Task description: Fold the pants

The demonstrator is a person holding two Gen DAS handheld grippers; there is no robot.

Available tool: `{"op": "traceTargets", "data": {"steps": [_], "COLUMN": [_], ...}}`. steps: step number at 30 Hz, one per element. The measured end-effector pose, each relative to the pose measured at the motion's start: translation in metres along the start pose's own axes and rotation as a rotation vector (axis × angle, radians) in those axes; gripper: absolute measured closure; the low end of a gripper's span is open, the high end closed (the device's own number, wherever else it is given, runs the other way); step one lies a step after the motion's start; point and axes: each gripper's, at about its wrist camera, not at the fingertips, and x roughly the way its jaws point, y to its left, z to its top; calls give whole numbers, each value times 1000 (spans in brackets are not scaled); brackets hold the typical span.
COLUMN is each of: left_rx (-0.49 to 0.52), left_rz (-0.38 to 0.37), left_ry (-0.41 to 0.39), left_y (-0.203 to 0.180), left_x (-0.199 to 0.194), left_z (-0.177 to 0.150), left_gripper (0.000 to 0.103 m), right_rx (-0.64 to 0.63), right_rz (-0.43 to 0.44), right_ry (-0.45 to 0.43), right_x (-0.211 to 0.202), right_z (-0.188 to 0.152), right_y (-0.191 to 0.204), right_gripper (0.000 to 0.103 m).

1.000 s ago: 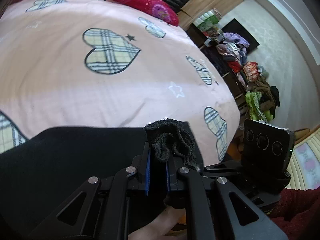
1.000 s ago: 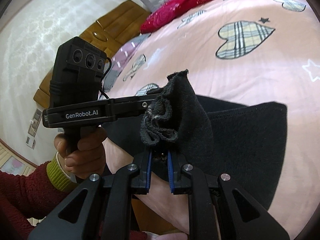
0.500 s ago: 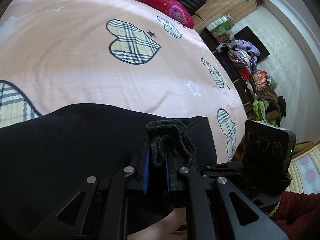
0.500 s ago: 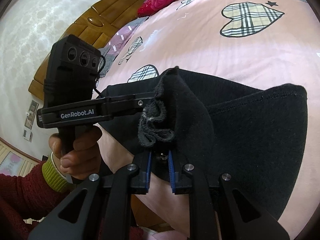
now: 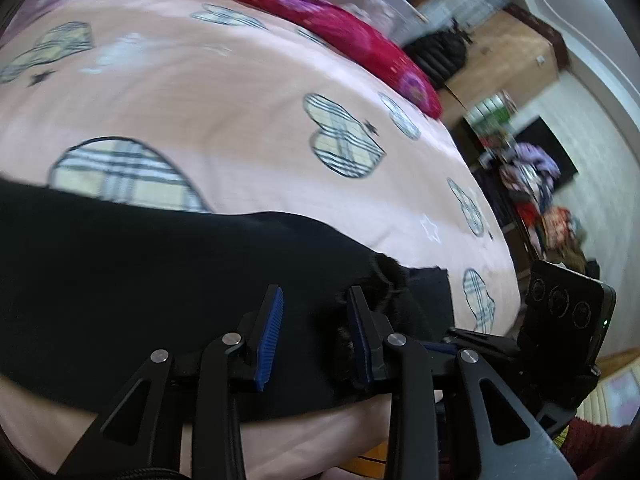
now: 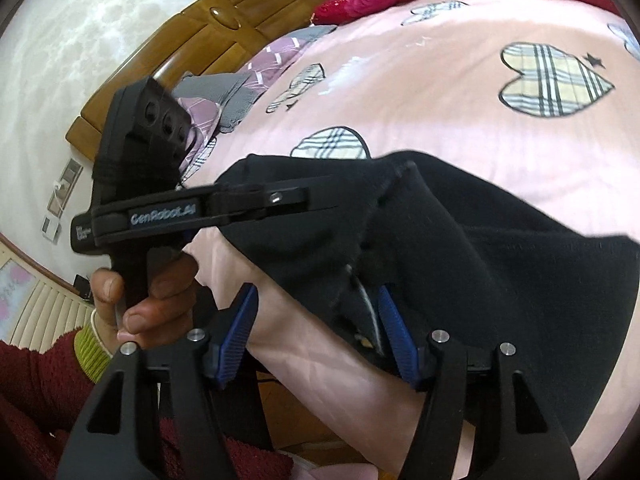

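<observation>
My left claw (image 5: 316,320) is released, its blue pads (image 5: 271,338) spread wide with only black cloth lying under the gap. My right claw (image 6: 320,334) is likewise released, nothing pinched between its fingers. The black pants (image 5: 160,276) lie on the bed's pink cover (image 5: 224,120), stretched across the near edge, with a frayed hem bunched up just beside the right-hand finger of my left claw. From the right wrist view the pants (image 6: 500,264) spread toward the right, a ragged fold rising between the two claws. The left rig's black body (image 6: 200,208) crosses that view, gripped by the person's left hand (image 6: 148,296) in a dark red sleeve. A red quilt (image 5: 320,28) sits at the far side of the bed, and a wooden headboard (image 6: 224,36) stands against the wall.
</observation>
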Motion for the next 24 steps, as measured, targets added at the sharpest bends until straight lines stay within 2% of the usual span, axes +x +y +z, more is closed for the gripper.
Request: {"op": "traceTargets", "data": {"steps": [7, 12, 17, 24], "left_rx": [-141, -227, -318, -421], "left_rz": [101, 138, 193, 255], "left_ry": [-95, -146, -185, -231], "left_y": [37, 63, 89, 121], "left_x": [-40, -68, -91, -116], "left_z": [-18, -34, -51, -69], "left_gripper": [59, 58, 52, 52], "right_rx": [-43, -81, -124, -215], "right_rz": [-5, 1, 12, -5], "right_ry": [3, 11, 29, 89], "right_x": [8, 16, 32, 66], "right_z": [19, 32, 47, 67], "right_y": [10, 21, 36, 61], "right_gripper": [39, 39, 39, 39]}}
